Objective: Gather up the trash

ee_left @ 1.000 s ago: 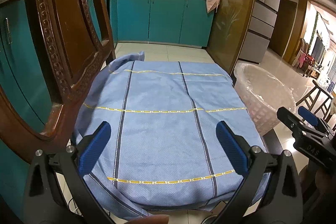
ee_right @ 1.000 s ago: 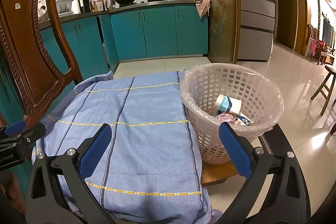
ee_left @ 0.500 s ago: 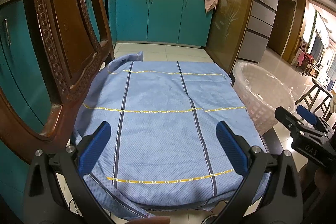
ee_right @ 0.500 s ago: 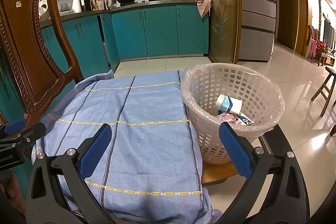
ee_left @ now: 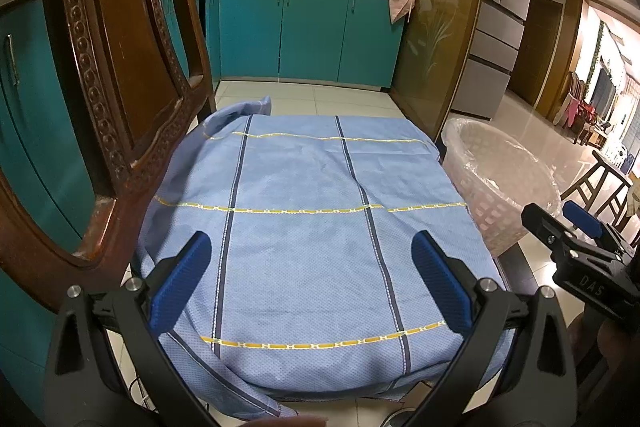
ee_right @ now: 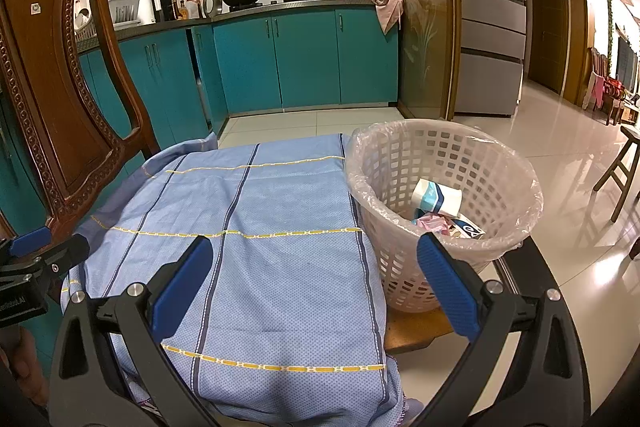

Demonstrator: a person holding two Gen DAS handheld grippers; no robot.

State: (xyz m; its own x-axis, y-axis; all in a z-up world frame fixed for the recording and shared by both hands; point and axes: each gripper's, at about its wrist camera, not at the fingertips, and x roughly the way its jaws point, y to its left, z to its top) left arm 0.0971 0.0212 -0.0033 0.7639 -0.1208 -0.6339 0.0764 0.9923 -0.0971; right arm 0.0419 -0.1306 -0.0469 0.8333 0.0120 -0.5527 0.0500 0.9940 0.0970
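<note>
A white lattice trash basket lined with clear plastic stands at the right edge of a table covered by a blue checked cloth. Inside it lie a white and blue paper cup, a pink wrapper and a small carton. My right gripper is open and empty, low over the cloth's near edge, left of the basket. My left gripper is open and empty over the cloth. The basket shows at the right in the left wrist view. No loose trash shows on the cloth.
A carved wooden chair back stands at the table's left side, close to my left gripper. Teal kitchen cabinets and a fridge lie beyond. A wooden stool stands on the tiled floor at the right.
Almost nothing has changed. Both cameras have drifted very slightly; both grippers stay open and empty over the cloth.
</note>
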